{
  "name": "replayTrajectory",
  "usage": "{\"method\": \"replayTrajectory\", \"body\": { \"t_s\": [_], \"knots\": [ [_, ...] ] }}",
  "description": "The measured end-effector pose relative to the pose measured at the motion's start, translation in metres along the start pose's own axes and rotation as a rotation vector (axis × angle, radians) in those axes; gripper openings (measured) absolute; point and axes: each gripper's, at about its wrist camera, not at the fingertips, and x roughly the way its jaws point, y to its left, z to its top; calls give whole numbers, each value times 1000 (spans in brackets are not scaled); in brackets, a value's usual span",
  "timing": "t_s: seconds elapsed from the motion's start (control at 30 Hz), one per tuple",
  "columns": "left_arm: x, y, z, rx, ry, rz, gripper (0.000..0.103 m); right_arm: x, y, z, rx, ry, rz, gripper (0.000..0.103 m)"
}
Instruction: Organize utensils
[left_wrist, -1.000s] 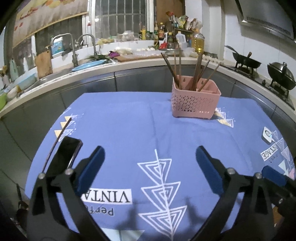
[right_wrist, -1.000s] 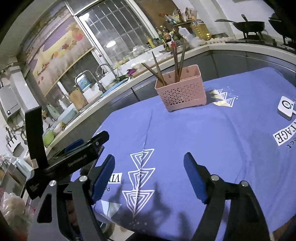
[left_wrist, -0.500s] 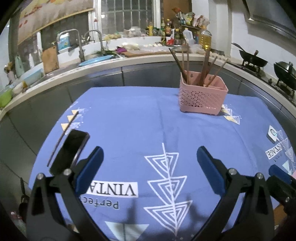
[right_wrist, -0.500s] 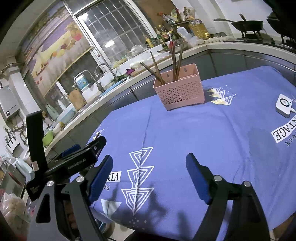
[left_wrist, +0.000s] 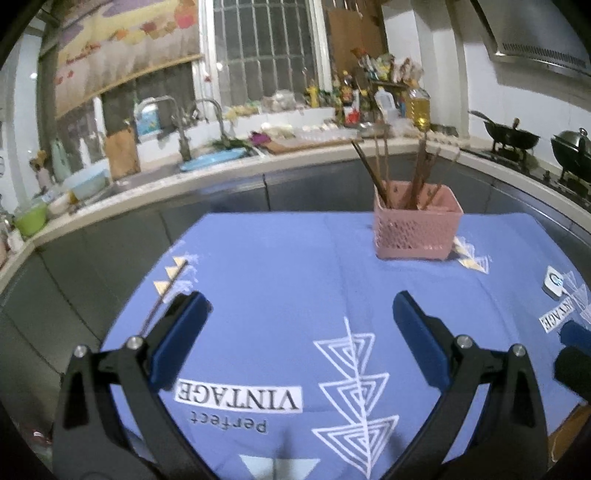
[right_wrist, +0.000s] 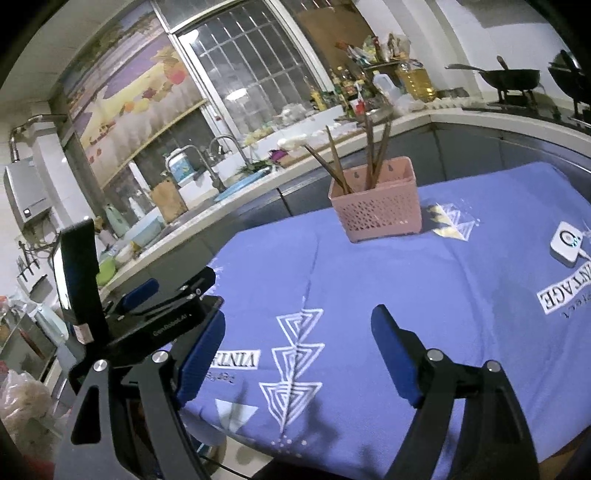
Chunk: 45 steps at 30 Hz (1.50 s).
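Observation:
A pink perforated basket (left_wrist: 417, 230) stands at the far side of the blue tablecloth and holds several brown chopsticks (left_wrist: 373, 175). It also shows in the right wrist view (right_wrist: 376, 212). One loose chopstick (left_wrist: 166, 293) lies on the cloth's left edge, just beyond my left gripper's left finger. My left gripper (left_wrist: 301, 336) is open and empty above the near cloth. My right gripper (right_wrist: 297, 354) is open and empty, to the right of the left gripper's body (right_wrist: 147, 314).
A small white device (right_wrist: 567, 242) with a cable lies at the cloth's right side. The blue tablecloth (left_wrist: 295, 266) covers the table. A counter with a sink (left_wrist: 207, 164), bottles and woks (left_wrist: 511, 136) runs behind the table.
My left gripper has lifted and tilted up, so the view shows more of the kitchen wall. The dark phone near the left finger is out of view. Both grippers stay open.

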Motion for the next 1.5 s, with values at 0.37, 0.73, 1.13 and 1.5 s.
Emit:
{"method": "replayTrajectory", "body": {
  "t_s": [0.37,0.73,1.13,1.5],
  "knots": [
    [-3,-4,13,40,-50,79,97,-6,-2,20,16,-48,72,81],
    [5,-17,16,73,-52,112,97,-7,-18,24,69,-64,92,81],
    [20,-22,10,71,-4,98,97,-5,-23,20,103,-50,82,81],
    [27,-35,0,90,62,50,97,3,-20,13,104,-23,57,81]
  ]
}}
